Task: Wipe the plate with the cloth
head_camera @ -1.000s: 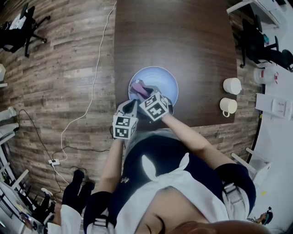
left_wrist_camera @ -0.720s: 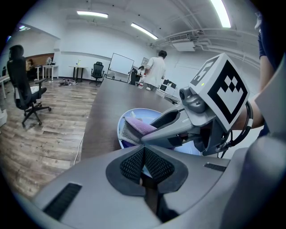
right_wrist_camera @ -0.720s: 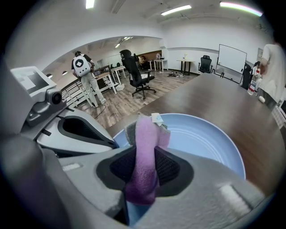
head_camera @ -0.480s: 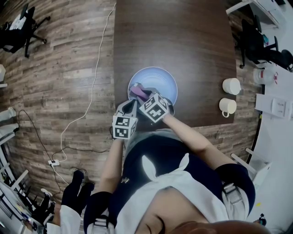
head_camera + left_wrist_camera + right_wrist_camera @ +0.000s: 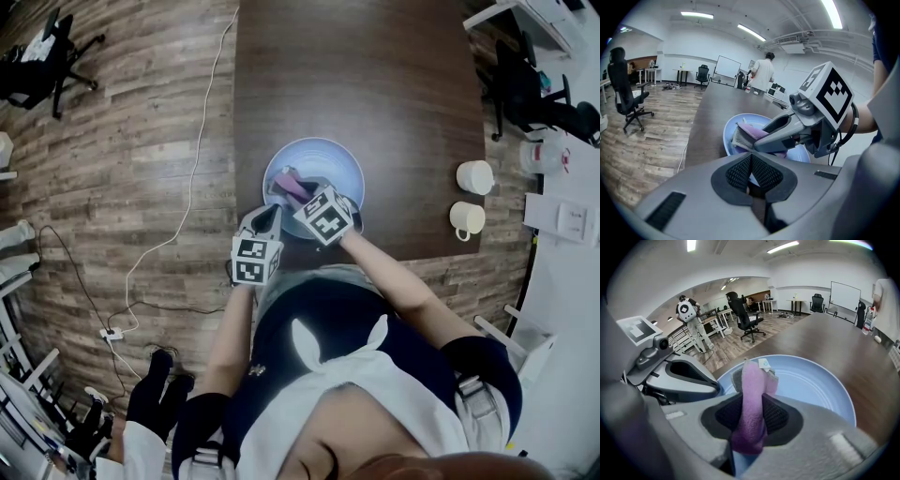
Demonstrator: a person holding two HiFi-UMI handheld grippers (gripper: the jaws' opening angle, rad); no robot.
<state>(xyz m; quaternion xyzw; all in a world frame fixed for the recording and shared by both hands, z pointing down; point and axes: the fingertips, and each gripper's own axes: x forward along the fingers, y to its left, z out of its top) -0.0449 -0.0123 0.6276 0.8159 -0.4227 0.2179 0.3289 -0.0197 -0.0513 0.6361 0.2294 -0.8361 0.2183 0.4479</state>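
There was one tabletop [image 5: 375,75], and on it one pale blue plate [image 5: 330,161], one purple cloth [image 5: 289,183] and two white mugs [image 5: 475,175] [image 5: 467,217]. Two grippers were counted, the left gripper [image 5: 269,214] and the right gripper [image 5: 298,193], each with one marker cube. Beyond stood two people [image 5: 764,75] [image 5: 690,317], one whiteboard [image 5: 727,70] and, in the left gripper view, two black office chairs [image 5: 626,93] [image 5: 702,75].

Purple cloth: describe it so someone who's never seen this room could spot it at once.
On the dark brown wooden table sits a pale blue round plate near the person. The purple terry cloth is over it, pinched in the jaws of the right gripper; it is the only soft, purple thing, with a white tag.
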